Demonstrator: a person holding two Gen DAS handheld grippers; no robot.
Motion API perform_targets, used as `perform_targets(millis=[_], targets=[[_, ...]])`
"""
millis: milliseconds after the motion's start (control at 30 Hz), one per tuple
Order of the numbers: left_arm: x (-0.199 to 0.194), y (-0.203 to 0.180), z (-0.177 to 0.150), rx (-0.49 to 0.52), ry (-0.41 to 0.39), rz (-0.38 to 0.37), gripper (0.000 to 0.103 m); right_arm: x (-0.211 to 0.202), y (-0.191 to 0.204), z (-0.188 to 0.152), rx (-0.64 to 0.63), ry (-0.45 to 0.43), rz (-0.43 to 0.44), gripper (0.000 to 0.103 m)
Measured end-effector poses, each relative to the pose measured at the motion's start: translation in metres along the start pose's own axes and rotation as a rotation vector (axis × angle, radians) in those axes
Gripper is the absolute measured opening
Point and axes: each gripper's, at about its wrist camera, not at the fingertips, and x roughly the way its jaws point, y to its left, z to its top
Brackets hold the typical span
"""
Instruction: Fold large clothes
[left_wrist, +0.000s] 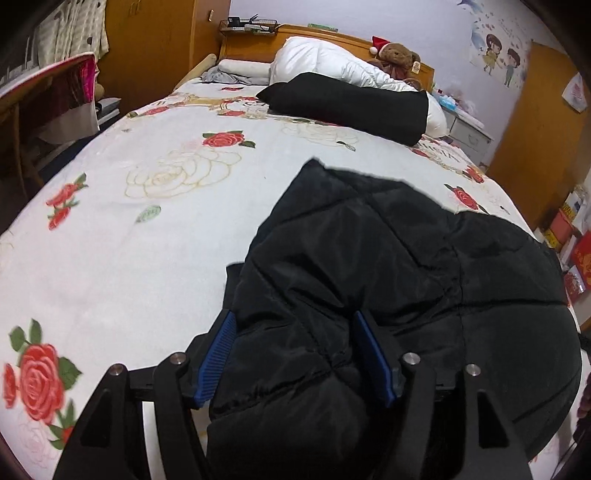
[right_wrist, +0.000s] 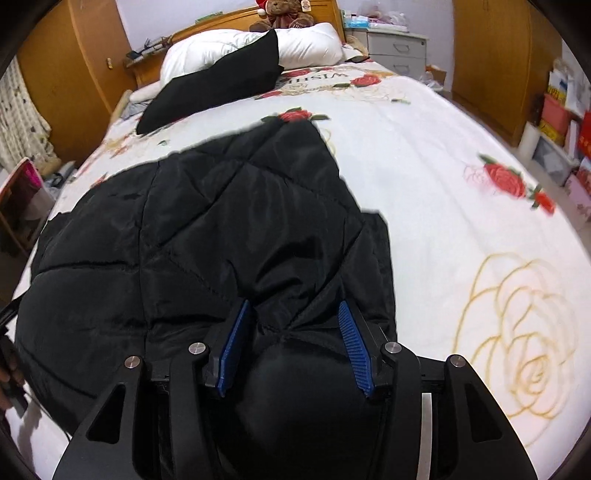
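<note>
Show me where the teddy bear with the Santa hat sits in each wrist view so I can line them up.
Left wrist: teddy bear is top, right of centre, against the headboard behind the white duvet.
Right wrist: teddy bear is at the top edge, near centre, partly cropped.
Shared landmark: folded black garment lying before the duvet.

Rose-print bed (left_wrist: 155, 229) under black jacket (left_wrist: 369, 266)

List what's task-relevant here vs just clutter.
In play: black puffer jacket, left gripper, right gripper, both clamped on it; bed.
Lying about: black pillow, white duvet, teddy bear, drawer unit.
</note>
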Motion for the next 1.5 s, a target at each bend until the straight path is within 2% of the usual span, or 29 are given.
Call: perform_targets(millis=[100, 167, 200, 300, 400, 500, 633, 700, 767, 900, 1000, 1233, 1300, 1500], targets=[[-0.015, -0.009, 0.017, 0.027, -0.061, -0.021, 0.064, -0.027, 0.010, 0.020, -0.023, -0.107, 0.049, 0.050], [-0.012, -0.015, 0.035, 0.043, -0.090, -0.038, 0.064, -0.024, 0.016, 0.034, -0.029, -0.121, 0.060, 0.050], [-0.005, -0.019, 0.042, 0.057, -0.093, -0.028, 0.064, -0.017, 0.019, 0.041, -0.035, -0.116, 0.058, 0.050], [0.030, -0.024, 0.057, 0.063, -0.032, -0.001, 0.064, 0.021, 0.020, 0.057, -0.040, -0.060, 0.020, 0.050], [0.059, -0.019, 0.052, 0.035, 0.016, -0.003, 0.066, 0.055, 0.008, 0.056, -0.008, -0.011, 0.019, 0.049], [0.065, -0.014, 0.044, -0.004, -0.004, -0.024, 0.067, 0.065, 0.004, 0.048, 0.007, -0.019, 0.030, 0.049], [0.067, -0.017, 0.043, 0.000, 0.003, -0.010, 0.067, 0.068, 0.005, 0.049, -0.001, -0.014, 0.016, 0.049], [0.063, -0.021, 0.047, 0.017, 0.016, 0.019, 0.067, 0.065, 0.007, 0.052, -0.005, -0.004, 0.003, 0.049], [0.048, -0.024, 0.050, 0.027, 0.009, 0.029, 0.065, 0.050, 0.011, 0.056, -0.020, -0.007, -0.010, 0.049], [0.004, -0.027, 0.047, 0.051, -0.040, 0.017, 0.065, 0.010, 0.011, 0.053, -0.014, -0.047, 0.018, 0.050], [-0.031, -0.027, 0.044, 0.040, -0.082, -0.012, 0.065, -0.033, 0.014, 0.046, -0.007, -0.090, 0.066, 0.050], [-0.101, -0.044, 0.033, 0.061, -0.130, -0.035, 0.065, -0.110, 0.034, 0.027, -0.013, -0.124, 0.134, 0.050], [-0.120, -0.048, 0.027, 0.073, -0.140, -0.048, 0.065, -0.124, 0.035, 0.019, -0.012, -0.131, 0.145, 0.057], [-0.155, -0.048, 0.008, 0.084, -0.156, -0.052, 0.065, -0.147, 0.027, -0.005, 0.007, -0.140, 0.158, 0.060]])
